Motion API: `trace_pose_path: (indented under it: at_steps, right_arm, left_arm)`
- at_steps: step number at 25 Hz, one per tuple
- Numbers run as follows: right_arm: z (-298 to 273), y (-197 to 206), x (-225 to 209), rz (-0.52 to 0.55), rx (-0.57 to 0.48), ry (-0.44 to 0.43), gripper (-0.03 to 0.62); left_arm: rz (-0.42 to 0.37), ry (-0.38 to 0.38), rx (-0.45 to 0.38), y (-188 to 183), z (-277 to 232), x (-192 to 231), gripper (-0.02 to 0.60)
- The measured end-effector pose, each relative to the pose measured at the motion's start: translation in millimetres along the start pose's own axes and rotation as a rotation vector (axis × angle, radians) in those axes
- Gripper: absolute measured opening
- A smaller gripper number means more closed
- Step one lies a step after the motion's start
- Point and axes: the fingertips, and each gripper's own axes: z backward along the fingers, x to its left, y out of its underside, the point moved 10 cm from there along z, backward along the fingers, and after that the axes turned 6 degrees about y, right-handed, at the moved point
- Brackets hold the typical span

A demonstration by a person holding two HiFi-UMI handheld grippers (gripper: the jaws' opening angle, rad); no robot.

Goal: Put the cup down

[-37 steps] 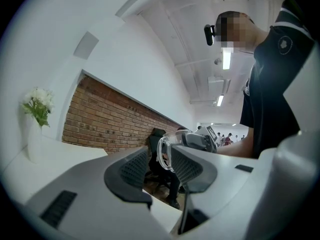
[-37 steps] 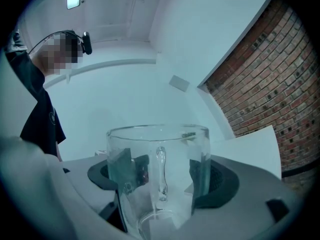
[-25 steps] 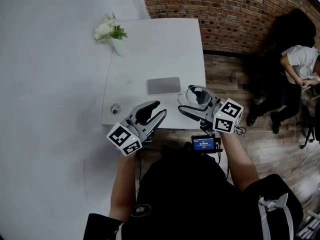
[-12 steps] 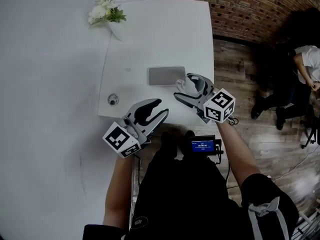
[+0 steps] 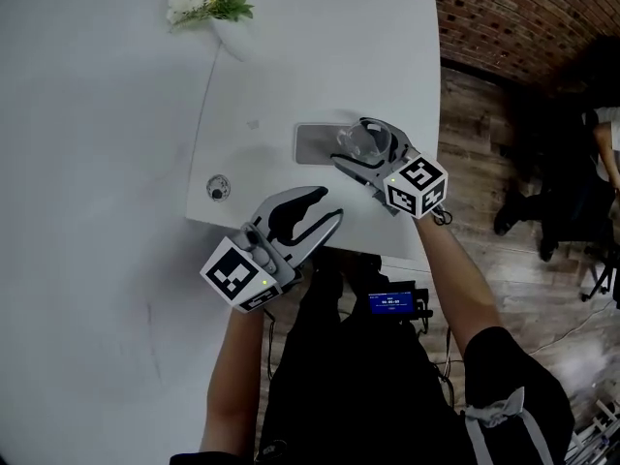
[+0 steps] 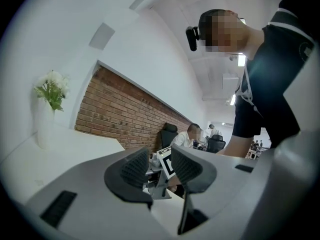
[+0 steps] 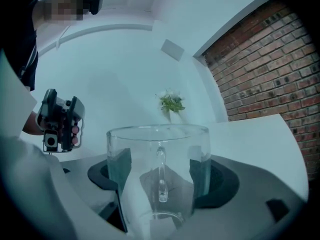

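A clear glass cup with a handle (image 5: 356, 143) sits upright between the pads of my right gripper (image 5: 362, 149), which is shut on it. In the head view the cup hangs over the right end of a flat grey pad (image 5: 312, 143) on the white table (image 5: 320, 56). Whether its base touches the pad I cannot tell. The right gripper view shows the cup (image 7: 158, 149) filling the gap of the right gripper (image 7: 161, 184), its handle turned away from the camera. My left gripper (image 5: 318, 213) is open and empty at the table's near edge, seen also as the left gripper (image 6: 154, 166).
A white vase of white flowers (image 5: 208, 3) stands at the table's far left corner. A small round object (image 5: 219, 188) lies near the front left edge. Wooden floor (image 5: 484, 134) and a brick wall (image 5: 523, 8) are to the right, with a seated person (image 5: 603, 134) beyond.
My right gripper has carried the cup forward and down, from the table's near right edge to over the grey pad. The left gripper has sunk a little and stays open.
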Motion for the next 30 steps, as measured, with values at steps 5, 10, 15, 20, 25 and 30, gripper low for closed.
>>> trace_pose_path:
  at_steps: [5,10,15,20,25,30]
  right_arm:
    - [-29,-2,-5,0.050,-0.003,0.004,0.411]
    - [-51,0,-7,0.103,0.019,0.020,0.411]
    - [-60,3,-13,0.119,0.024,0.047,0.411]
    - [-60,7,-11,0.190,0.092,0.043,0.411]
    - [-49,12,-9,0.221,0.100,0.050,0.411]
    - [-37,19,-13,0.287,0.140,0.080,0.411]
  left_arm:
    - [-0.004,-0.040,0.007,-1,5,7,0.147]
    - [-0.020,-0.042,0.034,-1,10,6,0.147]
    - [-0.005,-0.036,0.001,3,17,6,0.147]
    - [0.001,-0.015,-0.008,5,15,4,0.147]
    - [0.005,-0.008,-0.010,7,14,3,0.147]
    - [0.005,0.003,-0.005,9,15,3,0.147]
